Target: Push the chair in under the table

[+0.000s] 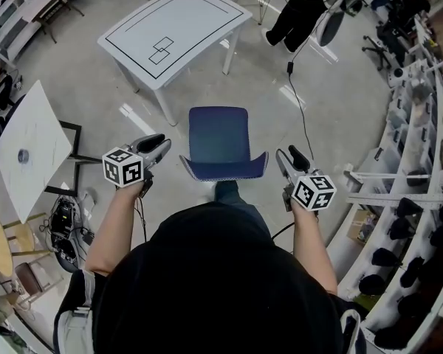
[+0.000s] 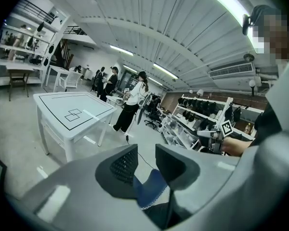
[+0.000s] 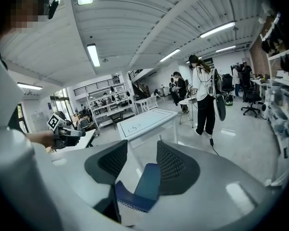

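Floor (image 1: 340, 102): grey, seen from above in the head view. Shelving (image 1: 428, 198) is run along its right side.

Desk (image 1: 173, 32): white top w/ black line markings, stood at upper centre. A standing person (image 1: 299, 13) is seen beyond its far right corner.

Chair (image 1: 220, 139): blue, stood on the floor betw. desk and operator (image 1: 221, 271). The seat is turned toward the desk and the backrest toward the operator. It is not yet under the desk. The seat front is seen near the desk's closest leg, clear of the top.

L tool (image 1: 161, 145): held just beside the left end of the backrest, no contact seen. In the left gripper view the jaws are spread, w/ nothing betw. the pads. The chair (image 2: 151, 189) is seen through the gap, further off.

R tool (image 1: 286, 157): held just beside the right end of the backrest, no contact seen. In the right gripper view the jaws are likewise spread and nothing is pinched. The chair (image 3: 144, 182) and desk (image 3: 147, 121) are seen beyond the gap.

Marker cubes: one is carried on the L tool (image 1: 124, 167) and one on the R tool (image 1: 314, 192).
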Demonstrator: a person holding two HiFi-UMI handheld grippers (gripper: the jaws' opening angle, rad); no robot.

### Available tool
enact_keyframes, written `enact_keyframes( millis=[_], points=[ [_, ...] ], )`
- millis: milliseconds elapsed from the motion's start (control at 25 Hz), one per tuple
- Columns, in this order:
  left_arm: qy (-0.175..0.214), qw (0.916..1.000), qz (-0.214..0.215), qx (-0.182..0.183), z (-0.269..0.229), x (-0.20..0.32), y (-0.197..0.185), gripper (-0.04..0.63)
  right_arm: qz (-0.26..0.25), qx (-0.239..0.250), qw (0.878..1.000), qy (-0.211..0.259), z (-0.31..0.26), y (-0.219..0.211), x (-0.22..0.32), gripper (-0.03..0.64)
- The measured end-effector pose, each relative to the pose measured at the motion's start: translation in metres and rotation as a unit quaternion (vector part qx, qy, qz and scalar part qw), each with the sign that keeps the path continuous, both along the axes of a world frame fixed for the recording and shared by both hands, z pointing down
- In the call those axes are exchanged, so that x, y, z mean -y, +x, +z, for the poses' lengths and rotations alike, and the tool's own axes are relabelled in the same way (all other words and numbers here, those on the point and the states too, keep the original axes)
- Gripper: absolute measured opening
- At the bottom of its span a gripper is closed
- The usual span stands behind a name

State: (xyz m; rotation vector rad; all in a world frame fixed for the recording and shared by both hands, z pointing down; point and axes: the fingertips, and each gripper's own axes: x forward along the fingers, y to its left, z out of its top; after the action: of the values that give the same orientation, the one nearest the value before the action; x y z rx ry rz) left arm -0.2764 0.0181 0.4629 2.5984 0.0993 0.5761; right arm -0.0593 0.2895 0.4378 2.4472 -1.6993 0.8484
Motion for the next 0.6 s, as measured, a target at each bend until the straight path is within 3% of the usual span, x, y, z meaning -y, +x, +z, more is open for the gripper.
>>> enact_keyframes(
  millis=[600],
  points=[
    [-0.026,0.9975,-0.024,0.061,0.057,0.015,0.016,0.14,0.012,0.057,0.997,-0.052,0.085,0.047,-0.003,0.237]
  ],
)
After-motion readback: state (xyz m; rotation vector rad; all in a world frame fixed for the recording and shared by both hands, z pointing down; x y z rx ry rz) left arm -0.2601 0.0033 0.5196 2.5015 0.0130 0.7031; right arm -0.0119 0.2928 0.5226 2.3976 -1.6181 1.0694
